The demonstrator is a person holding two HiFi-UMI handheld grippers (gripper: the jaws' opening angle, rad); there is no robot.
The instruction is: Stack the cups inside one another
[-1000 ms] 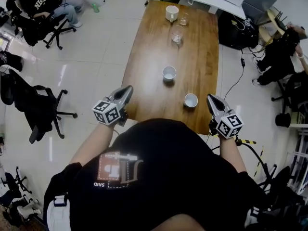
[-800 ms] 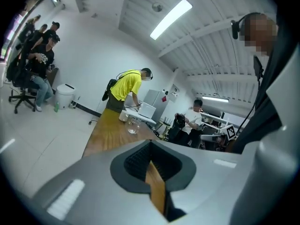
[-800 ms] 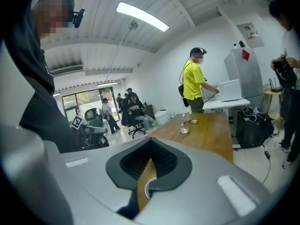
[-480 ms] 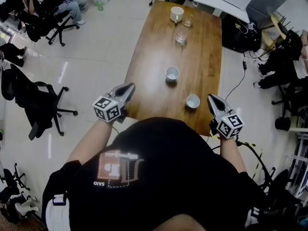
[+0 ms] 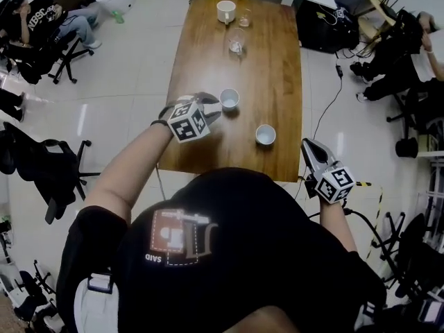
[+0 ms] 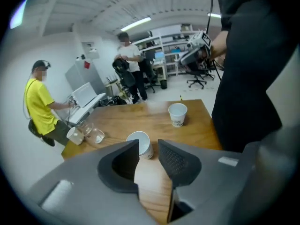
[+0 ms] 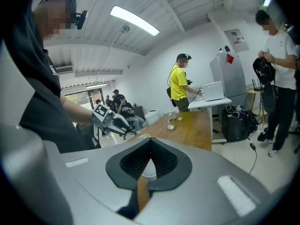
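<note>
Now the left gripper (image 6: 148, 143), its jaws just opening with nothing between them, points at the white cup (image 5: 229, 98) in the middle of the table (image 5: 277, 61). I think a jaw tip striking the rim could knock it over. The right gripper (image 7: 150, 144), jaws pressed together, hangs off the table's near corner.

Two white paper cups stand on the one wooden surface (image 5: 277, 75): one cup (image 5: 229, 98) at mid-frame, the other cup (image 5: 265, 134) just to its lower right. Toward the top edge are two clear glasses, a larger glass (image 5: 236, 44) and a smaller glass (image 5: 244, 21), plus one white mug (image 5: 226, 10).
</note>
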